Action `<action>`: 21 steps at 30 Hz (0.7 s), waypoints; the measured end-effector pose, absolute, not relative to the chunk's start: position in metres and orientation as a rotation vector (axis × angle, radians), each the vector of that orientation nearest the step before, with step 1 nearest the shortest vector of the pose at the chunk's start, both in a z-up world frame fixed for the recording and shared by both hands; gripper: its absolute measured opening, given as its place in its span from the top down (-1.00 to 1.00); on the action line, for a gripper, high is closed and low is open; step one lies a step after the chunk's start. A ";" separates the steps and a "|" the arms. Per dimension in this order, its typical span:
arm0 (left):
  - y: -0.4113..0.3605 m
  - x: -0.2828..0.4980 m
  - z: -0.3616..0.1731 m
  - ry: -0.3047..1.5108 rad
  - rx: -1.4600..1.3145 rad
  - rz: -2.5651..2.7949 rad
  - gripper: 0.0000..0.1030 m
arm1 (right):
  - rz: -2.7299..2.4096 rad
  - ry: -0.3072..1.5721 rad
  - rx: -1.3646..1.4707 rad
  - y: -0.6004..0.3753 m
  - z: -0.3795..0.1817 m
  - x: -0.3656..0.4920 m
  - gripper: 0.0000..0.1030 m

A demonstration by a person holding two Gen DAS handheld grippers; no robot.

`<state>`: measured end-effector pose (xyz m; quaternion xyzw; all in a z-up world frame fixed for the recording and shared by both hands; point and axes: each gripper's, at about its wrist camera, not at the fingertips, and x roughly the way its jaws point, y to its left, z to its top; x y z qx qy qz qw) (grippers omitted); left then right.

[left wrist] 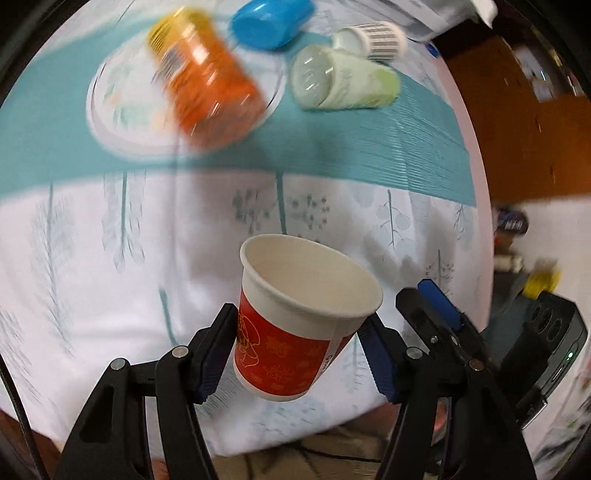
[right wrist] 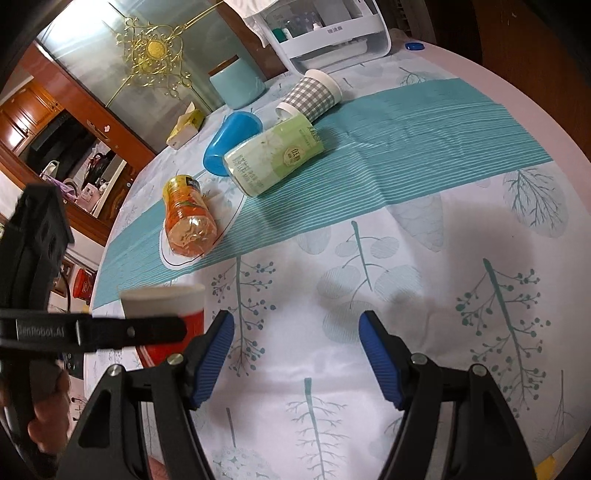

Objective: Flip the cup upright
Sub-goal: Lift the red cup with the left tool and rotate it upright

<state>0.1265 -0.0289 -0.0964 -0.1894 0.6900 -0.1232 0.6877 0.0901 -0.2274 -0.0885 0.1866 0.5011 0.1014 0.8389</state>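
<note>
A red and white paper cup [left wrist: 295, 325] sits between the fingers of my left gripper [left wrist: 299, 332], which is shut on it. The cup is held above the tablecloth, its mouth up and tilted away from me. In the right wrist view the same cup [right wrist: 166, 314] shows at the lower left, partly hidden by the left gripper's black finger [right wrist: 110, 330]. My right gripper [right wrist: 297, 350] is open and empty over the white part of the cloth, to the right of the cup.
On the teal runner [right wrist: 406, 147] lie an orange bottle [right wrist: 188, 221], a pale green cup [right wrist: 273, 158], a blue cup [right wrist: 231, 142] and a checked cup [right wrist: 310, 98]. A white appliance [right wrist: 332, 33] stands at the table's far edge.
</note>
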 end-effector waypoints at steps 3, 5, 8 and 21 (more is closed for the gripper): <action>-0.018 0.118 -0.115 1.550 -0.555 -0.225 -0.25 | 0.213 1.061 0.394 -0.227 -0.089 0.088 -0.37; -0.016 0.117 -0.125 1.558 -0.581 -0.207 -0.27 | 0.204 1.060 0.382 -0.227 -0.089 0.086 -0.37; -0.016 0.113 -0.134 1.553 -0.593 -0.194 -0.28 | 0.202 1.068 0.372 -0.227 -0.090 0.085 -0.37; -0.016 0.110 -0.120 1.500 -0.524 -0.167 -0.54 | 0.209 1.063 0.350 -0.221 -0.087 0.079 -0.37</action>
